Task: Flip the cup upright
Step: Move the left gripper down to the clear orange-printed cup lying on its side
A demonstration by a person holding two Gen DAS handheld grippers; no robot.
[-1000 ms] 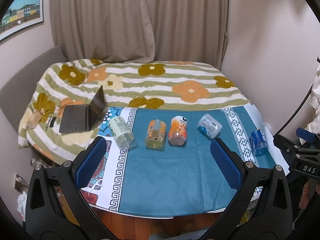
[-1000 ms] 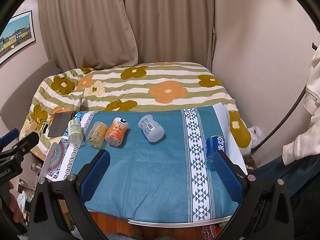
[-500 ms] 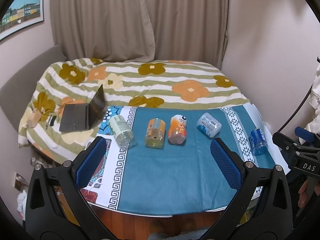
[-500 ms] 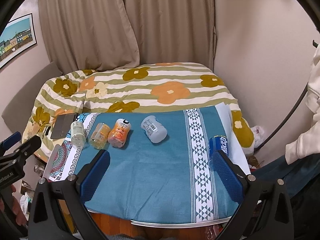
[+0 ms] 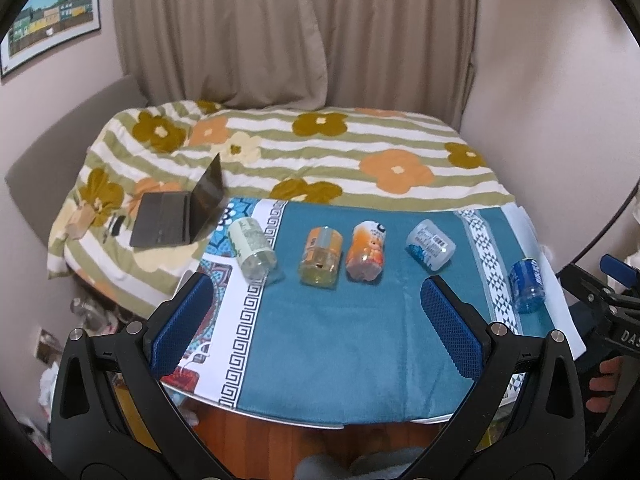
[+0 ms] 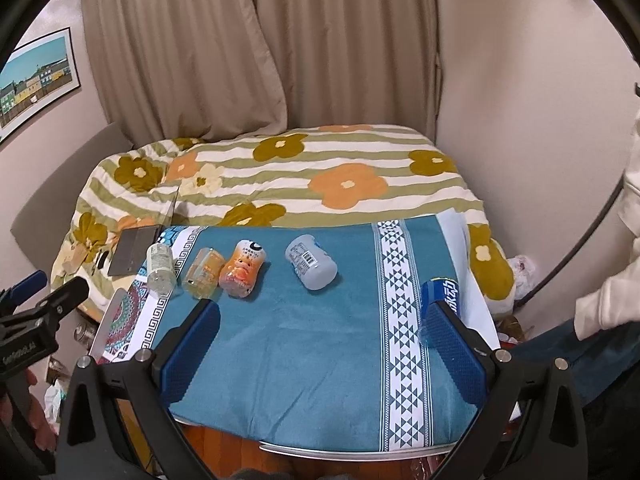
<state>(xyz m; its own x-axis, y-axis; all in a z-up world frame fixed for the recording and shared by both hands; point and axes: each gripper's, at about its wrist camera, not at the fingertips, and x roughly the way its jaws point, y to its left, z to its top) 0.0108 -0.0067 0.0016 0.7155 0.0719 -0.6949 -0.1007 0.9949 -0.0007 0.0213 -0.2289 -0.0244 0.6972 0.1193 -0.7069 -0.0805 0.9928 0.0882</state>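
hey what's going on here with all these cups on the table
A person holds a gripper in each hand over a table covered with a teal cloth. Five cups lie tipped on their sides: a green one, a yellow one, an orange one, a whitish one and a blue one near the right edge. The left gripper and right gripper are both open and hover short of the cups, holding nothing. No cup is upright yet.

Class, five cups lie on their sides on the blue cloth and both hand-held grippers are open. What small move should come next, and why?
Probably bring the right hand-held gripper forward and down toward the blue cup. It lies on its side right by that gripper's right finger, nearest of all, while the left hand-held gripper hangs open, short of the other cups.
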